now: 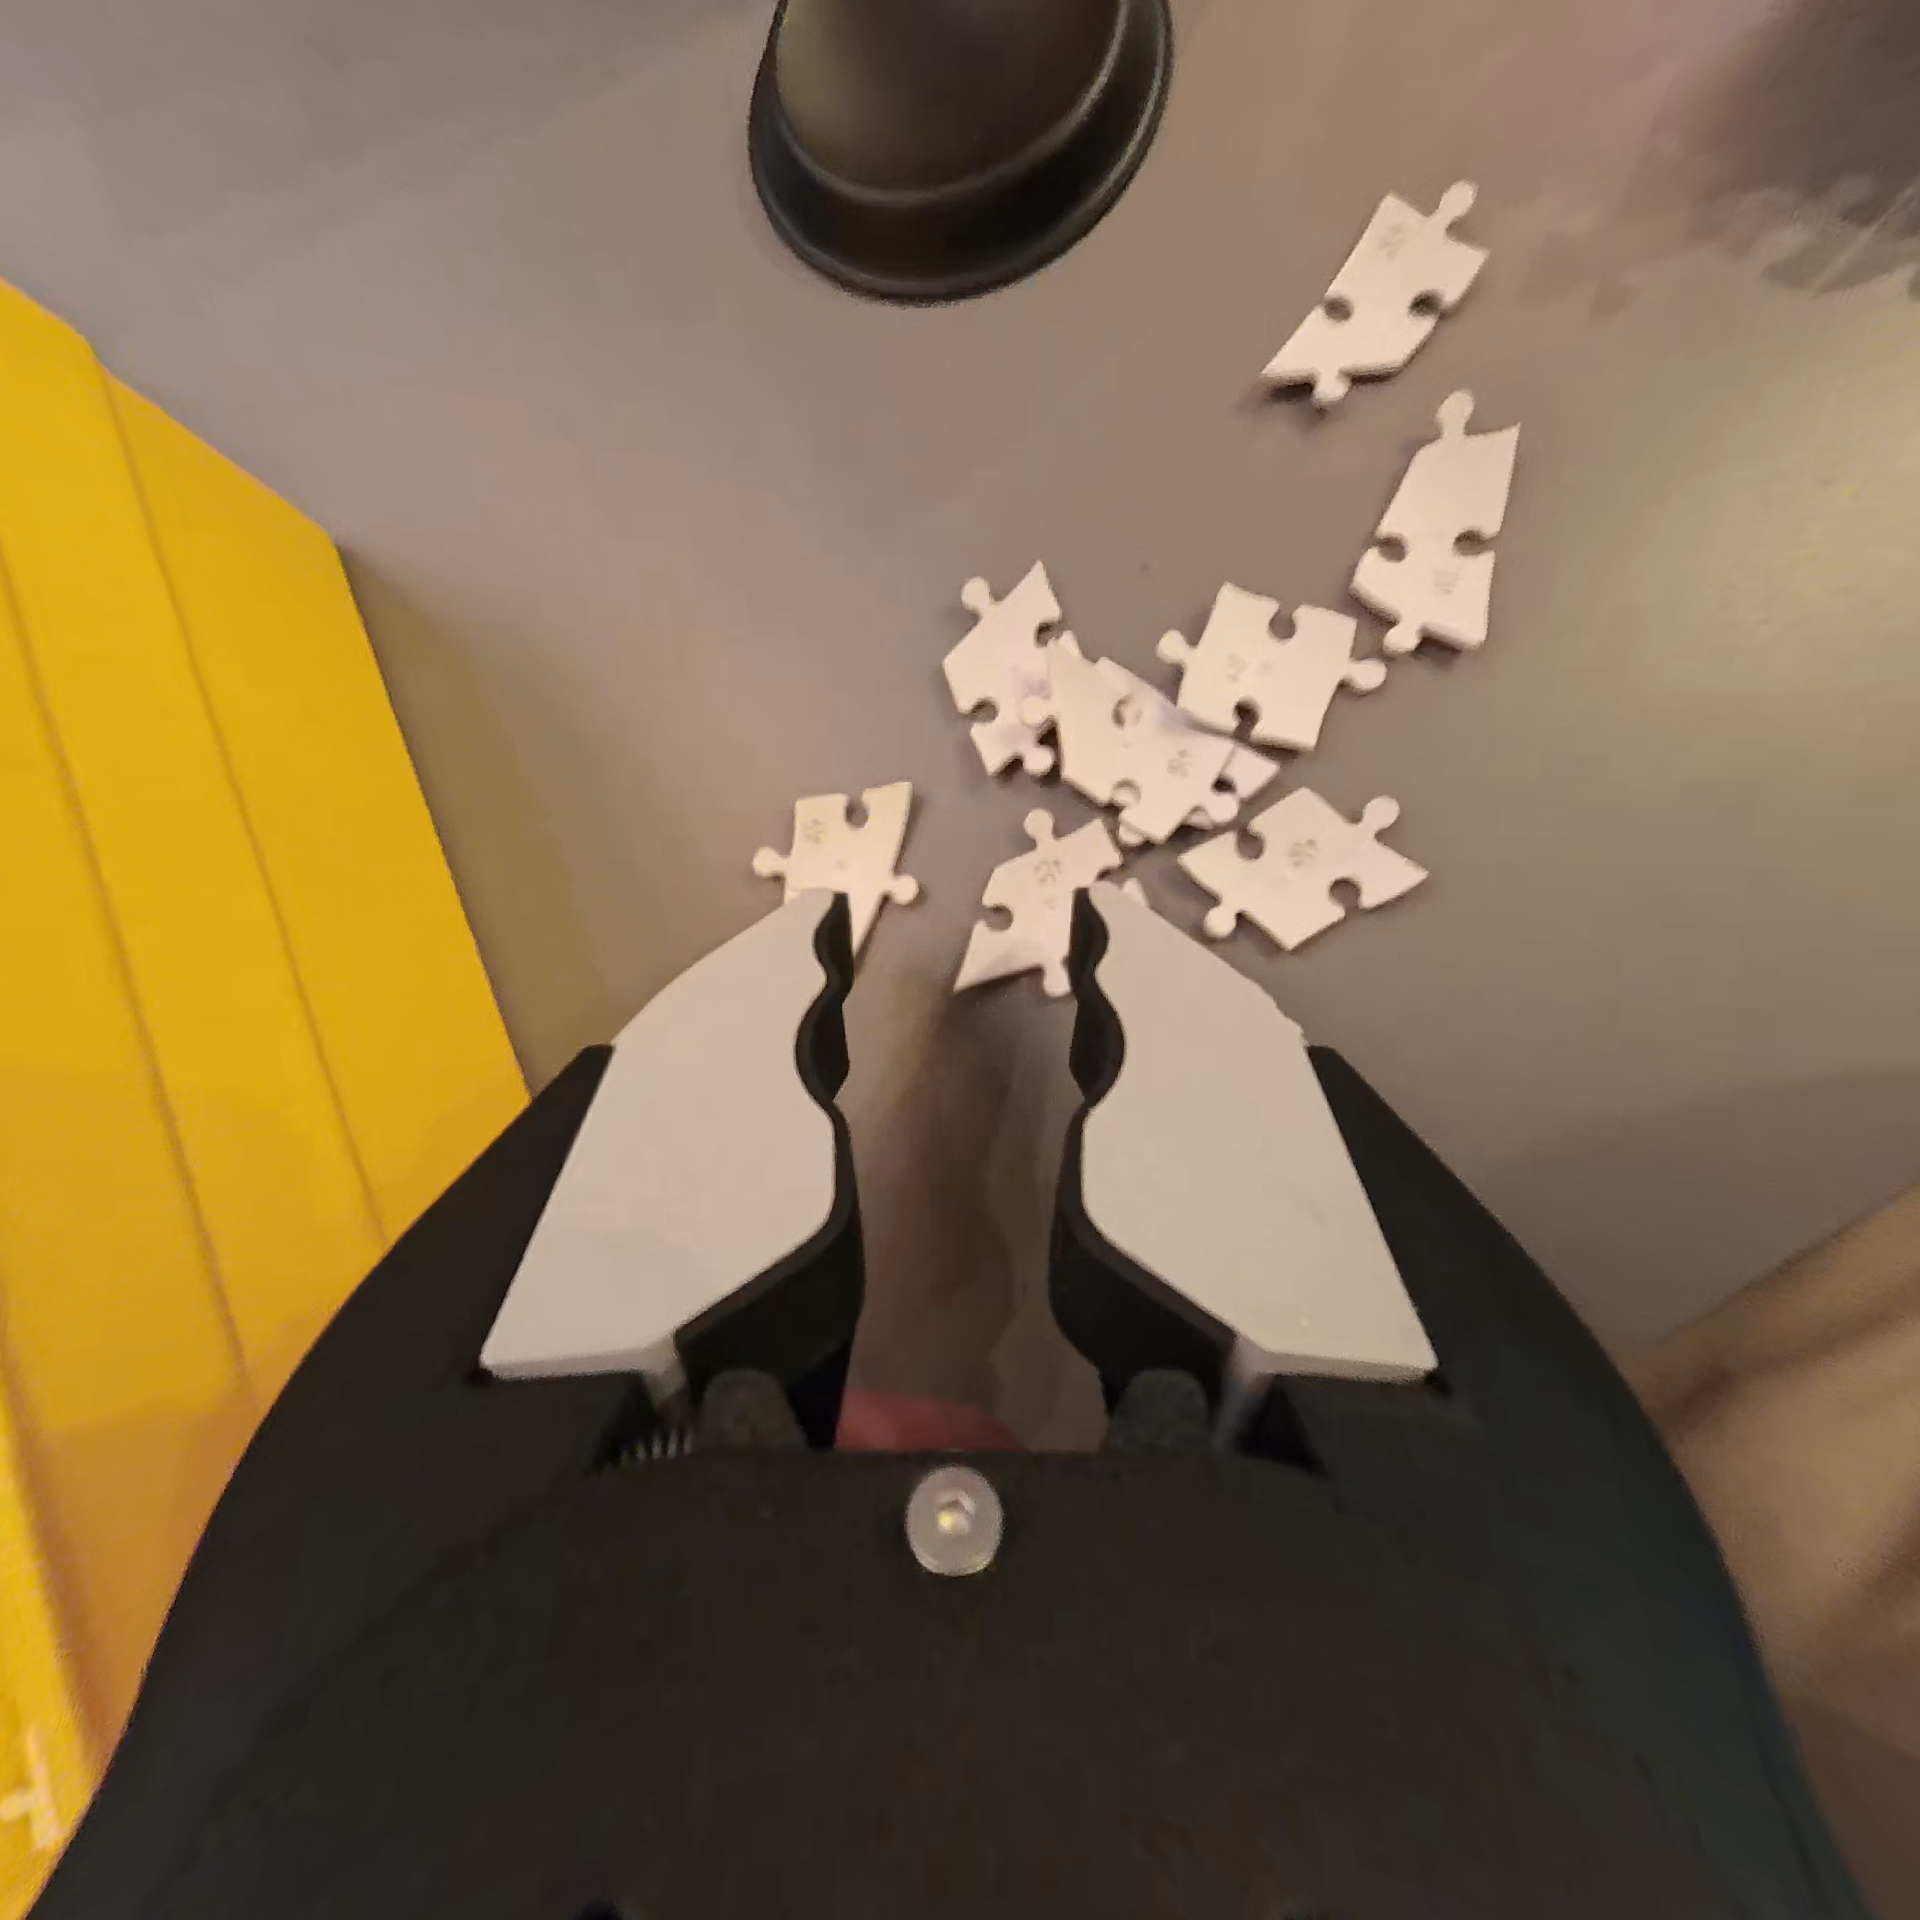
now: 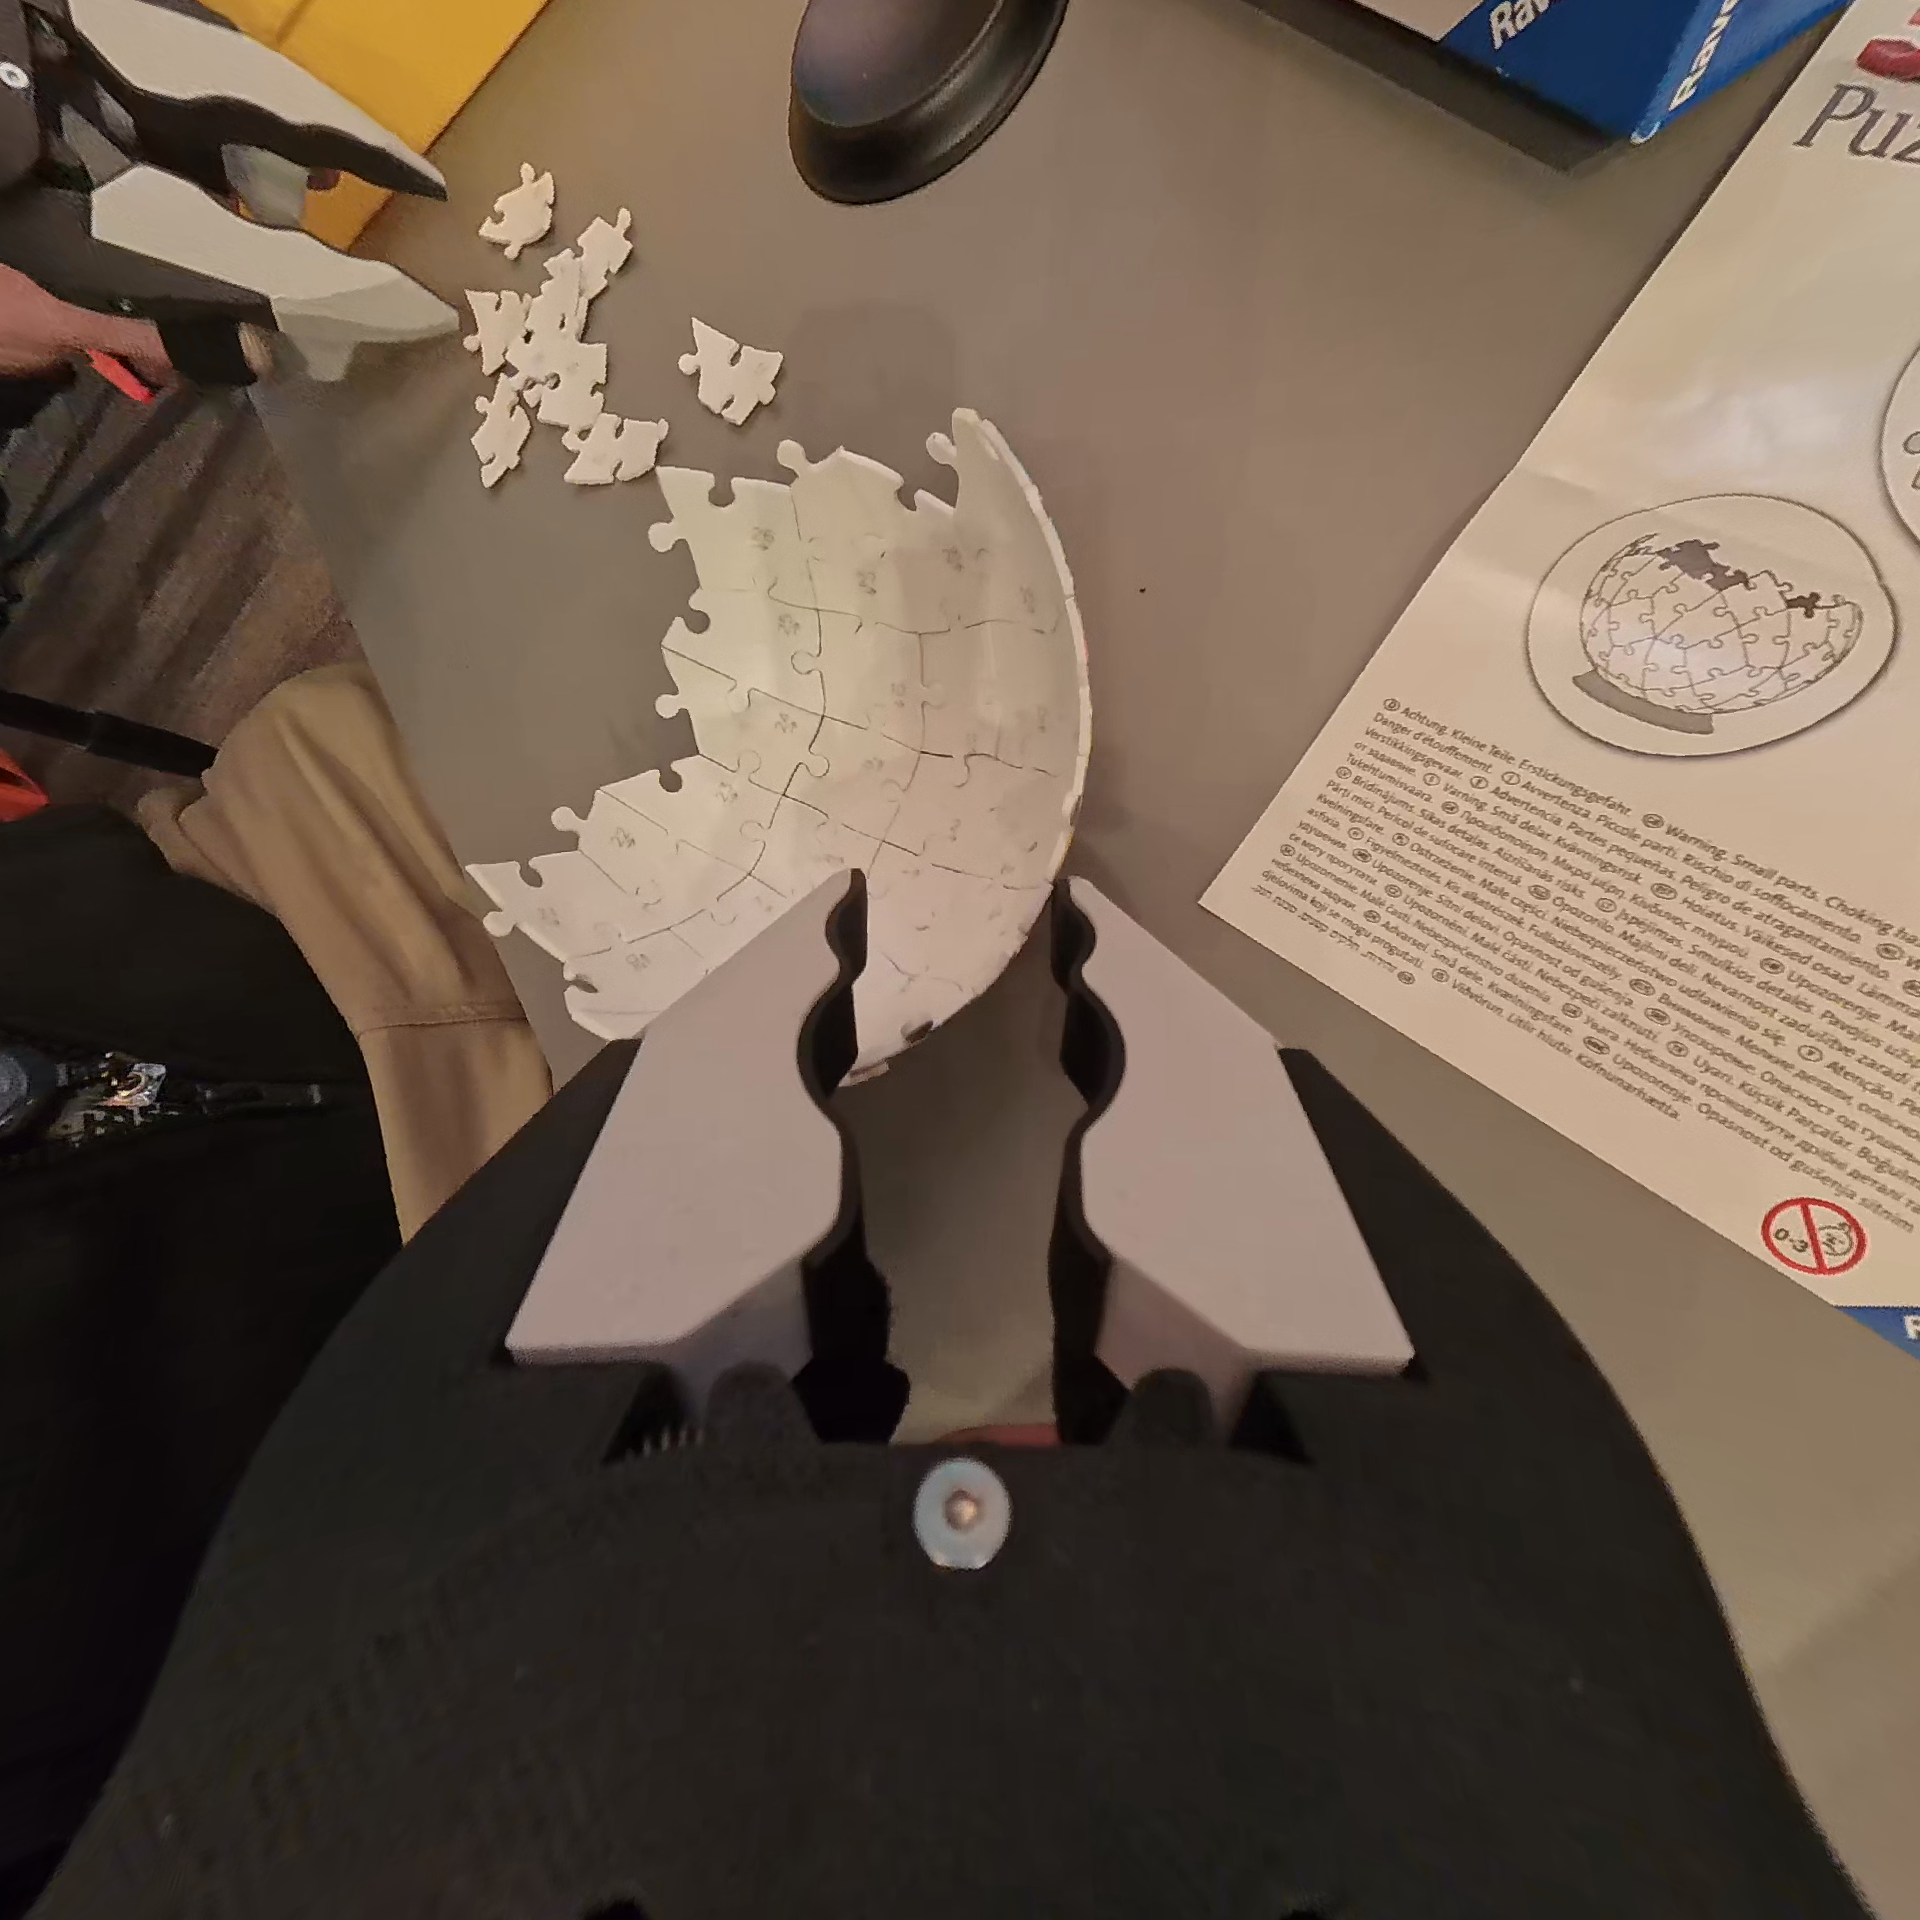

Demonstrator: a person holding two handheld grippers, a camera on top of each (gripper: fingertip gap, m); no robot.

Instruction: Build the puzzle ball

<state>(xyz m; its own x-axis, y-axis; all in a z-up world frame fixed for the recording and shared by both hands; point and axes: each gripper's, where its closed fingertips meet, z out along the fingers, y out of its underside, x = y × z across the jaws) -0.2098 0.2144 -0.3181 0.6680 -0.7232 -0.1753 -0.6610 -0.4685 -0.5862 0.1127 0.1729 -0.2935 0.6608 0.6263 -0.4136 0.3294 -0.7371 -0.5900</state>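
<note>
Several loose white puzzle pieces lie white side up on the grey table. My left gripper is open and empty just above them, one piece at its left fingertip and one at its right. In the right wrist view the part-built puzzle ball, a curved white shell with its hollow side towards me, stands on the table. My right gripper is open, with the shell's near rim between its fingers. The left gripper and the loose pieces show at the top left there.
A black round stand sits beyond the pieces and also shows in the right wrist view. A yellow box lies at the left. A printed instruction sheet and a blue box lie at the right. A person's legs are at the left. Across from one pair of fingers to the other is roughly 35 centimetres.
</note>
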